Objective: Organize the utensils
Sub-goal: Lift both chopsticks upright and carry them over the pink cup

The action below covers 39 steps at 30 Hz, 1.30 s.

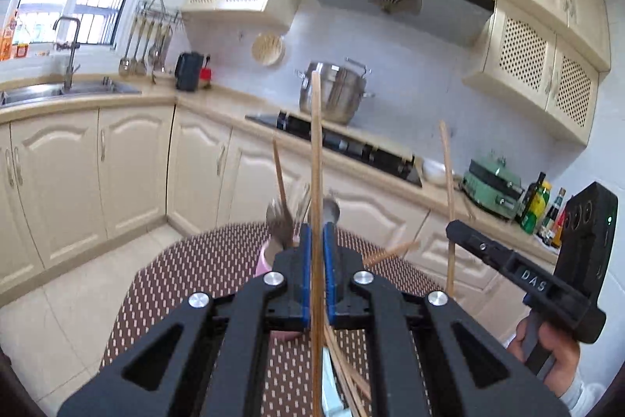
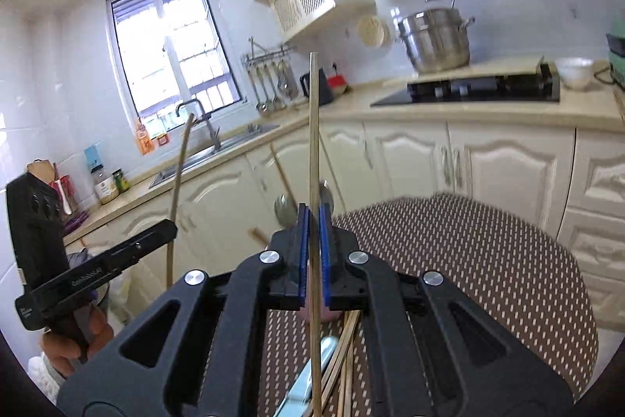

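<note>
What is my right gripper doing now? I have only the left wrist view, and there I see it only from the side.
Observer: In the right wrist view, the right gripper is shut on a chopstick, with a blue pad on each side of it.
Operator: Is this chopstick upright or tilted?
Observer: In that view it looks upright, and its top stands well above the fingertips.
Operator: And where is the cup from there?
Observer: The pink cup is just behind the fingers and mostly hidden by them. The spoons in it show slightly to the left of the pads.
</note>
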Tool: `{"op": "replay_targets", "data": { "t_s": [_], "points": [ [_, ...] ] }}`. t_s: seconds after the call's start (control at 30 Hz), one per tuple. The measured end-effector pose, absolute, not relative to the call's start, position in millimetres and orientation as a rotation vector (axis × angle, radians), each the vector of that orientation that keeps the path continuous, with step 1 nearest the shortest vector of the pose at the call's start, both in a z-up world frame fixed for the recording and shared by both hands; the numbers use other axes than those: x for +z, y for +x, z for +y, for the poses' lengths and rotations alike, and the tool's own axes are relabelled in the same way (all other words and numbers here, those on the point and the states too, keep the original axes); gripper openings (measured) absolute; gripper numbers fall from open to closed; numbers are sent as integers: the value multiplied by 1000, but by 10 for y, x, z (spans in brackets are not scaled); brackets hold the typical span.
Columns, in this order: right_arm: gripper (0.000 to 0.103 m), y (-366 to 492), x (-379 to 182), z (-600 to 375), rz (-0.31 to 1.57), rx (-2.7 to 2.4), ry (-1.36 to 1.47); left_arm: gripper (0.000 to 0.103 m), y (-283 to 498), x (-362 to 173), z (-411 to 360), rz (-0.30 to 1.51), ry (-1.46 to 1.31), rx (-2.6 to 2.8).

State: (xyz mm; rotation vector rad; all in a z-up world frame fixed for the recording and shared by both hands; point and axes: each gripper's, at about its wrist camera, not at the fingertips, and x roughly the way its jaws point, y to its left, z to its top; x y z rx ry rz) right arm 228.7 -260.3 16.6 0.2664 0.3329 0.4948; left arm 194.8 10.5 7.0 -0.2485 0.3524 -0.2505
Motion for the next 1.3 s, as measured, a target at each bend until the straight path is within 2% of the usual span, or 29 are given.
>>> {"op": "replay_targets", "data": {
  "t_s": [0.27,0.57,1.3],
  "points": [
    [6,2616,316,-2563,198,476,296,6,2298,294,63,200,-234,-242],
    [6,2969,348,-2421,98,526,315,6,2707,183,16,109,-258,-236],
    [6,3295,58,-2200,101,641,324,6,3139,-321,17,149,-265,-229]
  ]
}}
